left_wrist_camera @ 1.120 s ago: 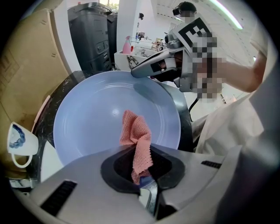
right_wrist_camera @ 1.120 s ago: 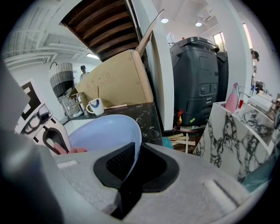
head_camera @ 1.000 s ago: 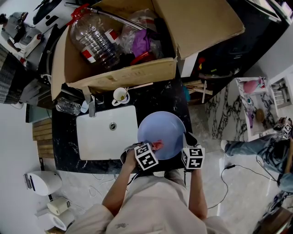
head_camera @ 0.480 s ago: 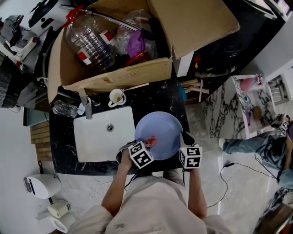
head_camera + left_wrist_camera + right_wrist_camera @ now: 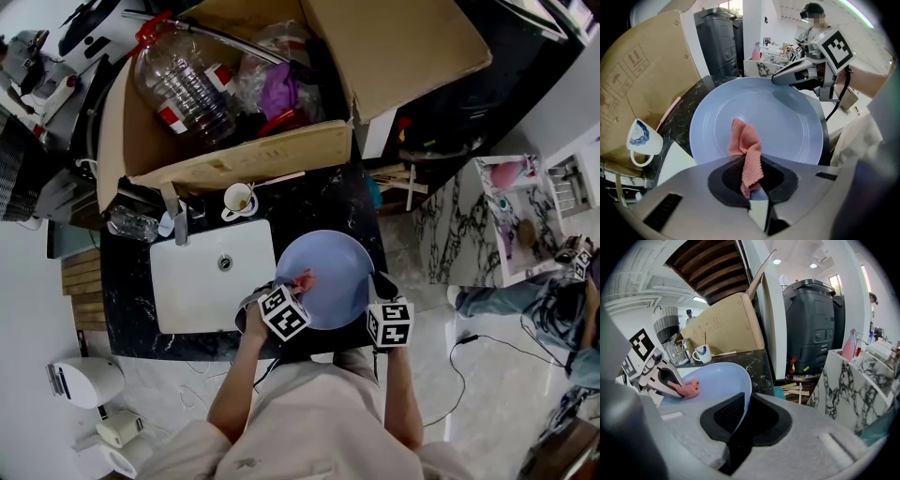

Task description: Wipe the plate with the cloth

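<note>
cardboard box (image 5: 234,155) at 12 o'clock, holding plastic jug (image 5: 183,84). mug (image 5: 239,199) at 11 of blue plate (image 5: 337,267). left gripper (image 5: 755,186) clamped on pink cloth (image 5: 744,140) over plate; right gripper (image 5: 740,420) clamped on its rim.

cloth (image 5: 303,279) on plate (image 5: 337,267), mug (image 5: 239,199) behind sink (image 5: 197,286)
</note>
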A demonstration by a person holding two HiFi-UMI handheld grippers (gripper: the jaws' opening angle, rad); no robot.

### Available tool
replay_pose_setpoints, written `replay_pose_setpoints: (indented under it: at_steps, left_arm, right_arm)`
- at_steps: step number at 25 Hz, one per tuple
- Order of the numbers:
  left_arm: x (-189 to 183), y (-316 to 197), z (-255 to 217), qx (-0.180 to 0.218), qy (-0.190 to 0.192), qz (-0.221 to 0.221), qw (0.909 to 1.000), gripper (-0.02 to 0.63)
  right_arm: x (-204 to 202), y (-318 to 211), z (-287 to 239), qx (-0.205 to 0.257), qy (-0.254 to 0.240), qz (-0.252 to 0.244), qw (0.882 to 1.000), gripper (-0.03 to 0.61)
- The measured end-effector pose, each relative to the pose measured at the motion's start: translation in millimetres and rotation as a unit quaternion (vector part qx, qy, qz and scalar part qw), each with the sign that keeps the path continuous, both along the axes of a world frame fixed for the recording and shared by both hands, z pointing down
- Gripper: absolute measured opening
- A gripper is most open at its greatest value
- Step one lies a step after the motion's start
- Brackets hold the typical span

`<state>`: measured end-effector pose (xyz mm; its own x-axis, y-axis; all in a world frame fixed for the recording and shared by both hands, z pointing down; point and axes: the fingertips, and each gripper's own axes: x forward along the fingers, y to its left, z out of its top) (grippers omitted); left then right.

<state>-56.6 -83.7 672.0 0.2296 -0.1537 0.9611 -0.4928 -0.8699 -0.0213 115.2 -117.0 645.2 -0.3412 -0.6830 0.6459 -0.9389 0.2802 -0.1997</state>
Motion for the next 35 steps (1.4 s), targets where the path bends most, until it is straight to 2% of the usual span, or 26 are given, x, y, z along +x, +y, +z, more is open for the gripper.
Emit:
replay_pose_setpoints:
  at_steps: [11, 35]
  left_arm:
    - [-12.9, -27.4, 4.4, 0.044, -0.023, -0.034, 0.9982, 0.034]
    - [-10.6, -67.0, 2.2, 0.094, -0.021, -0.078, 0.9923, 0.034]
  right_arm:
    - [0.0, 0.5, 0.1, -0.001, -0.001, -0.003, 1.0, 0.041]
    - [-0.8, 1.6, -1.3, -0.001, -0.015, -0.016, 1.0, 0.041]
